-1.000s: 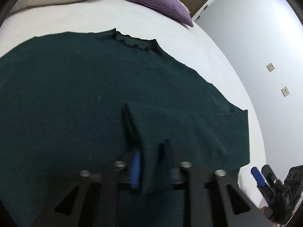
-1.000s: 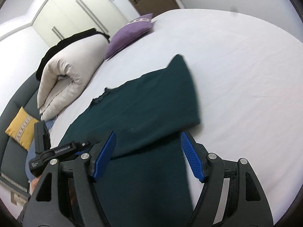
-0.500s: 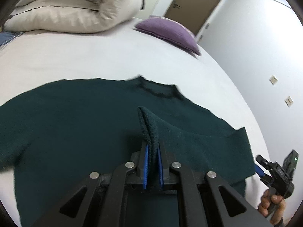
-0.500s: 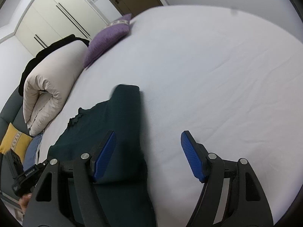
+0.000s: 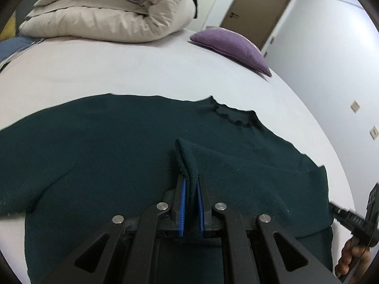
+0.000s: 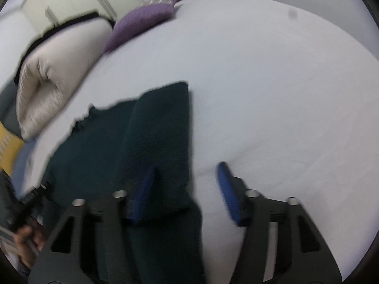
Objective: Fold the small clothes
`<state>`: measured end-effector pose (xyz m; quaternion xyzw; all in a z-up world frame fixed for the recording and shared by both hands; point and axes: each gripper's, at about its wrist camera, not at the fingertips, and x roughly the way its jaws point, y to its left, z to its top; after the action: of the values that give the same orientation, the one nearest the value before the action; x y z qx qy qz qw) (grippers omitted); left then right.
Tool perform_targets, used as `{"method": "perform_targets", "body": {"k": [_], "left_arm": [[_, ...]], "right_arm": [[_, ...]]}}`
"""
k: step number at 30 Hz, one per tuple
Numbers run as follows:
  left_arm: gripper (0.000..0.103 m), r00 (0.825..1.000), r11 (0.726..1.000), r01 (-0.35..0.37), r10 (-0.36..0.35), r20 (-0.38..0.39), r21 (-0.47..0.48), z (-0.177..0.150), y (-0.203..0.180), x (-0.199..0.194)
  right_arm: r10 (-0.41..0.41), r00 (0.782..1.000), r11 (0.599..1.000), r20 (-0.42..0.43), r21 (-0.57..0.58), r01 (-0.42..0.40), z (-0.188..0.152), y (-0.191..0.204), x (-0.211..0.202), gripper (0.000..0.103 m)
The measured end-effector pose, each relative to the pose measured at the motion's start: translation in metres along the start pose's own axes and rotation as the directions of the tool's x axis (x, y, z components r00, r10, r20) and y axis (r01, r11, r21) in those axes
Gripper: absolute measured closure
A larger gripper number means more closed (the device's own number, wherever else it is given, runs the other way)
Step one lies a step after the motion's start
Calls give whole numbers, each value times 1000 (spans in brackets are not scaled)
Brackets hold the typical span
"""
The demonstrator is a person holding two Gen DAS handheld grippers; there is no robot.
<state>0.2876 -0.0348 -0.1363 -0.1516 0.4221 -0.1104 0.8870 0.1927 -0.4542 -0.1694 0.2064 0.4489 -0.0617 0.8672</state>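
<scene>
A dark green knit sweater (image 5: 118, 146) lies flat on the white bed, its collar (image 5: 234, 116) toward the pillows. Its right sleeve is folded in over the body. My left gripper (image 5: 190, 196) is shut on the ribbed cuff of that sleeve (image 5: 187, 163) and holds it raised over the sweater's middle. In the right wrist view the sweater (image 6: 151, 137) lies at left. My right gripper (image 6: 187, 182) is open and empty, low over the folded sleeve's edge and the white sheet (image 6: 272, 94).
A rolled cream duvet (image 5: 113, 11) and a purple cushion (image 5: 232, 45) lie at the head of the bed. A brown door (image 5: 255, 7) stands behind. A yellow cushion (image 6: 4, 146) shows at far left. The other hand and gripper show at the edge (image 5: 355, 232).
My left gripper closed on the sleeve cuff and lifted it over the sweater's body. My right gripper swung right, then back toward the folded sleeve, still open.
</scene>
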Motion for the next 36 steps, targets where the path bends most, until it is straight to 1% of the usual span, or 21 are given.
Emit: {"method": "perform_targets", "body": {"k": [2,3,6,9,11,14,15,17,20,22,23,24,25,26,28,29,30,32,34,35,36], "left_arm": [[93,1000,1000,-17,18,8,-23,0,7,0],[93,1000,999,-23,23,9,-29,-1,9,2],[94,998,998,-47,48,26,-40,-2,15,3],[95,998,997,-55,56,32,-48,-3,18,7],[95,997,997,-66,67,39,-37,-6,17,8],[95,997,997,-63,65,38,-47,-8,20,10],[95,997,997,-61,63,36,-50,-9,20,10],[94,997,997,-65,67,37,-44,-10,20,11],[94,997,997,-65,66,39,-42,-11,21,10],[94,998,997,-55,58,38,-55,-12,24,9],[94,998,997,-49,51,39,-59,-13,25,10],[94,998,997,-46,48,41,-59,-13,25,10],[94,998,997,-48,50,39,-58,-13,25,10],[94,998,997,-46,48,39,-58,-13,26,11],[94,998,997,-43,45,41,-58,-14,27,11],[94,998,997,-44,46,39,-59,-14,27,11],[94,998,997,-42,45,40,-62,-14,27,11],[94,998,997,-37,40,43,-64,-14,28,12],[94,998,997,-37,40,47,-63,-15,27,12],[94,998,997,-36,39,49,-63,-15,27,12],[93,998,997,-35,38,52,-64,-15,26,12]], "right_arm": [[-38,999,997,-7,-69,38,-3,10,1,74],[-37,999,996,-11,-81,37,-5,12,1,78],[-9,1000,999,-14,-39,9,-7,9,-3,79],[54,999,999,-7,10,-53,-9,6,-6,79],[32,999,999,-17,-17,-32,-12,8,-1,80],[-21,1000,997,-10,-80,20,-14,16,4,88],[-21,1000,997,-9,-71,20,-13,15,5,91],[-15,1000,999,0,-38,15,-14,8,5,92],[16,1000,1000,7,-1,-16,-18,-2,12,92],[12,1000,1000,-8,-12,-12,-15,0,12,92],[14,1000,1000,-20,-23,-15,-12,2,10,90],[31,999,999,-26,-20,-32,-10,2,7,87],[62,998,998,-27,1,-62,-5,1,1,87],[84,996,996,-2,20,-84,0,0,-7,87],[88,994,995,63,31,-90,11,-1,-18,75],[75,993,996,88,40,-79,19,-1,-20,60],[74,993,996,94,49,-79,27,1,-16,59],[85,993,996,79,25,-88,44,10,1,59],[62,997,998,51,-21,-61,55,21,23,59],[41,999,998,19,-41,-40,60,26,38,63],[13,1000,999,-13,-52,-14,63,27,50,76]]}}
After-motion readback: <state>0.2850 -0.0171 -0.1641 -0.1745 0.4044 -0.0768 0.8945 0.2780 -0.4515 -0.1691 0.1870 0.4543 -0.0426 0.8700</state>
